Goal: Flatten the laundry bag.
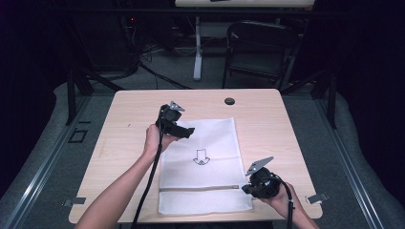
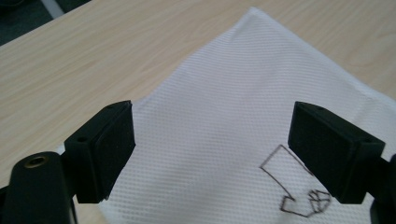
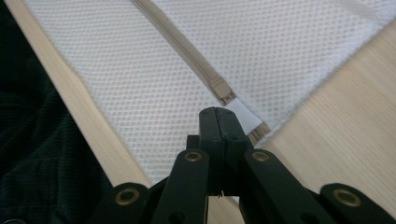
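A white mesh bag (image 1: 205, 143) lies flat on the wooden table (image 1: 129, 119), with a small black outline drawing (image 1: 201, 157) at its middle and a zipper (image 1: 198, 188) running across near its front end. My left gripper (image 1: 188, 131) hovers over the bag's far left part. Its jaws stand wide open in the left gripper view (image 2: 212, 154), with only the bag (image 2: 224, 93) and the drawing (image 2: 294, 186) beneath them. My right gripper (image 1: 246, 189) is at the bag's front right edge. Its jaws are shut (image 3: 218, 116), with the tip right by the zipper's end (image 3: 222, 88) on the mesh (image 3: 140, 70).
A small round black disc (image 1: 229, 100) sits on the table beyond the bag. Metal clips hold the table's front corners (image 1: 74, 202) (image 1: 316, 198). A dark folding chair (image 1: 260, 47) and a table leg stand on the floor behind. Bare wood lies left and right of the bag.
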Available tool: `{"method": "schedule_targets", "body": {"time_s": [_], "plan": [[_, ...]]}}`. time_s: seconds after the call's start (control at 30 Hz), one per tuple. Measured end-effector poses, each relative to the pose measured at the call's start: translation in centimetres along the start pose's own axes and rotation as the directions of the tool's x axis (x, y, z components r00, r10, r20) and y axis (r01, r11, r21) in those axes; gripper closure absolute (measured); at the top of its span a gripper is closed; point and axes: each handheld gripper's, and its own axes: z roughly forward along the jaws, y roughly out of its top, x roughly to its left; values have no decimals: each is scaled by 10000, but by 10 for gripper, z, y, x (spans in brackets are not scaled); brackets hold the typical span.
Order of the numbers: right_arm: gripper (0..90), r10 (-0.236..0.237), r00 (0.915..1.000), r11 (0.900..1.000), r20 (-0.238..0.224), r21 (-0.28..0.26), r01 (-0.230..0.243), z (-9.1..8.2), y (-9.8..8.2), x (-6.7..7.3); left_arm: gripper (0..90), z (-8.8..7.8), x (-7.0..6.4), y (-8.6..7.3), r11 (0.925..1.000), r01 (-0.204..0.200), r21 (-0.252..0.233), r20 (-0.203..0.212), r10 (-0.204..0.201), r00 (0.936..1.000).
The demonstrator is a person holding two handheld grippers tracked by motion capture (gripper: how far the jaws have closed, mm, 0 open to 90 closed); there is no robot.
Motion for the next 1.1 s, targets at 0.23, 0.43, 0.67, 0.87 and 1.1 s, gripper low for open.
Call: {"method": "schedule_targets", "body": {"time_s": [0.23,0.43,0.67,0.87,1.1], "plan": [[900,236,9997,9994,105,270,-238,2,-1,-5,139,1,-41,-15,9967,-811,16,1047,805,9912],[900,401,9990,9988,170,256,-406,3,-2,-8,123,10,-80,-26,9879,-1547,-58,1945,1529,9689],[900,496,9985,9984,224,260,-502,3,-2,-10,143,24,-120,-34,9760,-2179,-20,2829,2095,9360],[900,735,9970,9972,244,142,-739,6,-2,-12,228,37,-142,-39,9608,-2774,-17,3421,2612,9026],[900,645,9975,9976,286,216,-651,8,-1,-14,385,48,-161,-46,9425,-3341,-50,4088,3068,8595]]}}
